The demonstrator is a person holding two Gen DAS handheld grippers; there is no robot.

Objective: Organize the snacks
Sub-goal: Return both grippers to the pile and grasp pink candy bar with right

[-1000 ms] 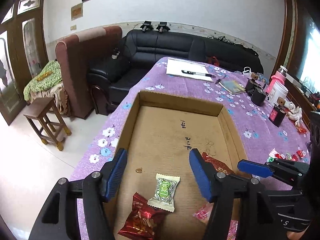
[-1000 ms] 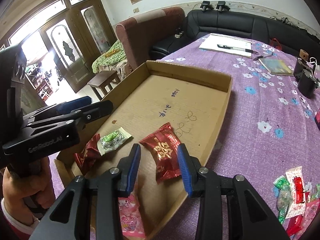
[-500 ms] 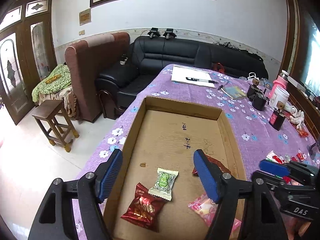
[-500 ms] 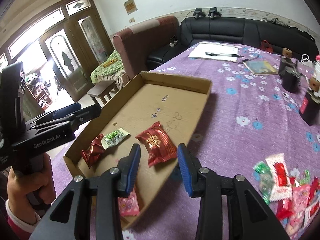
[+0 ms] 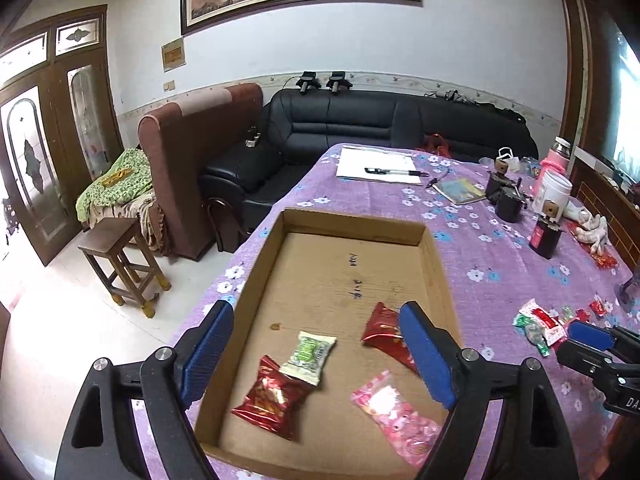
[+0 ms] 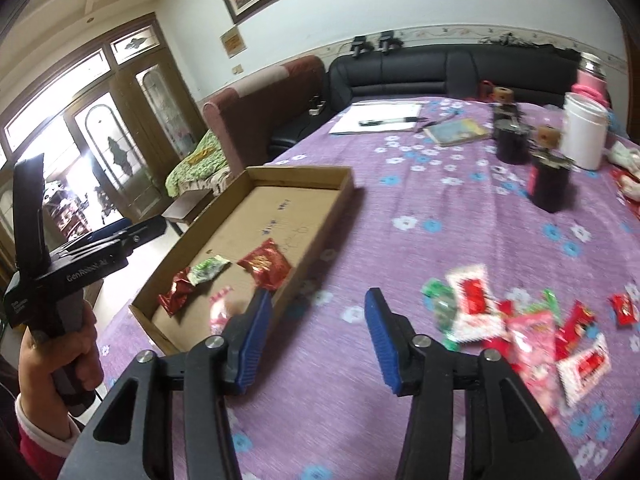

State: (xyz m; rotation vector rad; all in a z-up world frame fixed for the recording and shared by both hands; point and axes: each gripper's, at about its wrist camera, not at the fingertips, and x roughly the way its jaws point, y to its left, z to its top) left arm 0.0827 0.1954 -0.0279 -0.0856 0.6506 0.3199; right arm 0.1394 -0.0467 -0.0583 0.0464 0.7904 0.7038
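A shallow cardboard box (image 5: 428, 236) (image 6: 300, 170) lies on the purple flowered tablecloth. Inside lie a red packet (image 5: 270, 396), a green-and-white candy (image 5: 309, 356), another red packet (image 5: 384, 330) (image 6: 266, 264) and a pink packet (image 5: 394, 414). My left gripper (image 5: 316, 354) hovers above the box's near end, jaws opening wide, nothing between them. My right gripper (image 6: 316, 334) hangs over bare cloth right of the box, jaws opening, nothing between them. A pile of loose snacks (image 6: 520, 320) (image 5: 540, 322) lies to its right.
Farther back on the table stand dark jars (image 6: 548, 180), a white canister (image 6: 582, 134), a pink bottle (image 5: 554, 160), a notepad with a pen (image 5: 376, 166) and a booklet (image 5: 460, 190). A wooden stool (image 5: 120, 256), an armchair and a black sofa stand left of and beyond the table.
Both grippers pulled back and up from the box and opened wider. The right gripper swung right, off the red packet and onto bare cloth near the snack pile.
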